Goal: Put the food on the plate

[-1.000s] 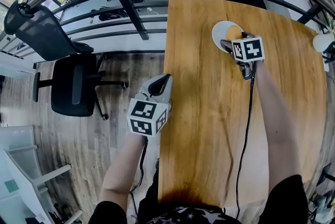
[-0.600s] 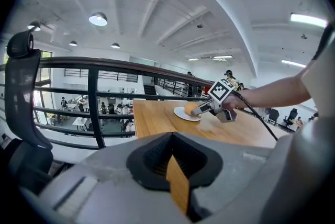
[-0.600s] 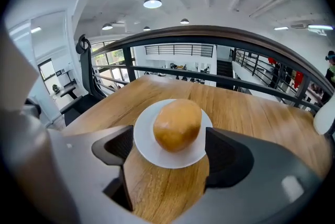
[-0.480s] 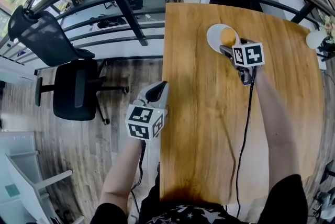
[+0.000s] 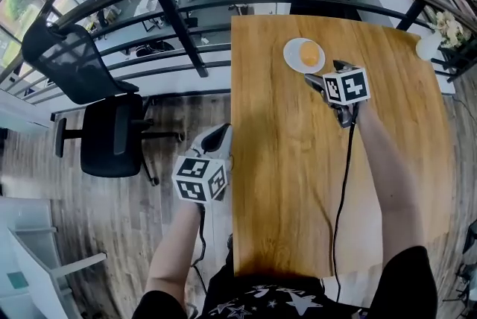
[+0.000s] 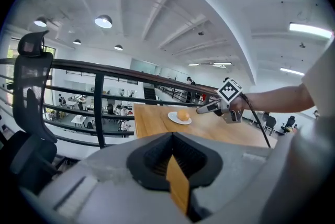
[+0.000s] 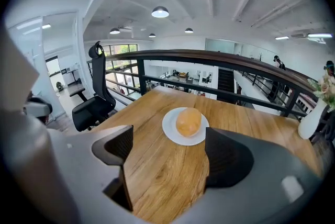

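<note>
At the left, the left gripper [image 5: 220, 134] is hanging just off the table's side, over the wooden floor [image 5: 112, 235] and near an office chair [image 5: 112, 133]. In the head view its marker cube is covering most of its jaws, and the person's arm [image 5: 175, 250] behind it is running out of the picture at the bottom. Its own view is showing the jaws pressed together with nothing between them.

The table [image 5: 291, 183] is lying to its right, its near end hidden by the person's body. Toward the far end a white plate [image 5: 290, 57] is sitting on the wood. The food [image 5: 309, 54], a round orange-brown lump, is resting on it; what kind of food it is cannot be made out.

A second ago the right gripper [image 5: 326, 71] was reaching over the plate and covering part of it. Now it is hovering just short of the rim, apart from plate and food, so both are showing in full. The left gripper has meanwhile shifted a little lower in the head view.

The right gripper's jaws are standing wide apart, holding and touching nothing, with bare wood between them and the plate straight ahead. Its cable [image 5: 344, 183] is trailing back toward the person. At the far right a white vase [image 5: 427, 46] is standing by the table's corner, partly lost in the dark rim of the right gripper view.
</note>
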`<state>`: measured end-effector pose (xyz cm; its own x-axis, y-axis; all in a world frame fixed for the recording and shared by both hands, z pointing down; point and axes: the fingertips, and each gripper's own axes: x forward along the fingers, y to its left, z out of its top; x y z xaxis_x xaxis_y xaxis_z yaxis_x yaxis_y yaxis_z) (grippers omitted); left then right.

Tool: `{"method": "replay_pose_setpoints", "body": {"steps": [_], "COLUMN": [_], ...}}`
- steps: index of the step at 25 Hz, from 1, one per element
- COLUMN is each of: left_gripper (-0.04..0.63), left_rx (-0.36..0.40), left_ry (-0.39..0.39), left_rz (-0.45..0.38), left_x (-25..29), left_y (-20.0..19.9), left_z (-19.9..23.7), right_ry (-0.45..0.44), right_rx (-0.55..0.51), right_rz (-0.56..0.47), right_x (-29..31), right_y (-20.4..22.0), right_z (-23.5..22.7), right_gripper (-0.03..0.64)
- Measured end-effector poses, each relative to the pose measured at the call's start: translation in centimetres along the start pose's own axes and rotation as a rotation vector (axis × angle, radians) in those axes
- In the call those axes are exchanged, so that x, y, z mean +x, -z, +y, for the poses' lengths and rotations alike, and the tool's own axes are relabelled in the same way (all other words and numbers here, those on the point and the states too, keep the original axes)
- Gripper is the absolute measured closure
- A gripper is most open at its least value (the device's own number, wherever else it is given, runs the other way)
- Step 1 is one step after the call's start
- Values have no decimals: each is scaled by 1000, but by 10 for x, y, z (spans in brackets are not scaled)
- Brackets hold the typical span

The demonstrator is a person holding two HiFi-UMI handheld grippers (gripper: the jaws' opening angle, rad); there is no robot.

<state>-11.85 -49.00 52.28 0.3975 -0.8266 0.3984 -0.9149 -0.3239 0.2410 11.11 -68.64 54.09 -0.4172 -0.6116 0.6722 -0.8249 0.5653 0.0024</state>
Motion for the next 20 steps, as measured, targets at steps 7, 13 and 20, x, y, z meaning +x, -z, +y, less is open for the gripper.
{"method": "replay_pose_setpoints", "body": {"steps": [7,13,20], "left_gripper": [594,594,594], "left_rx": [13,20,49], "left_ry": [1,-3,20], "left_rz": [-52,-89,-134], "left_x": [-50,-95,-139], "left_y": [-15,-22,-36], "left_z": [-7,-5,-8], "right_ry": [-20,-12,-15], "right_rx": [-17,-128,-146], "right_rz": [-83,-131,-190], "right_x": [-56,-102,-150], "right_y": [-19,-27,-26], "right_z": [42,93,151], "right_gripper": [201,212,230]}}
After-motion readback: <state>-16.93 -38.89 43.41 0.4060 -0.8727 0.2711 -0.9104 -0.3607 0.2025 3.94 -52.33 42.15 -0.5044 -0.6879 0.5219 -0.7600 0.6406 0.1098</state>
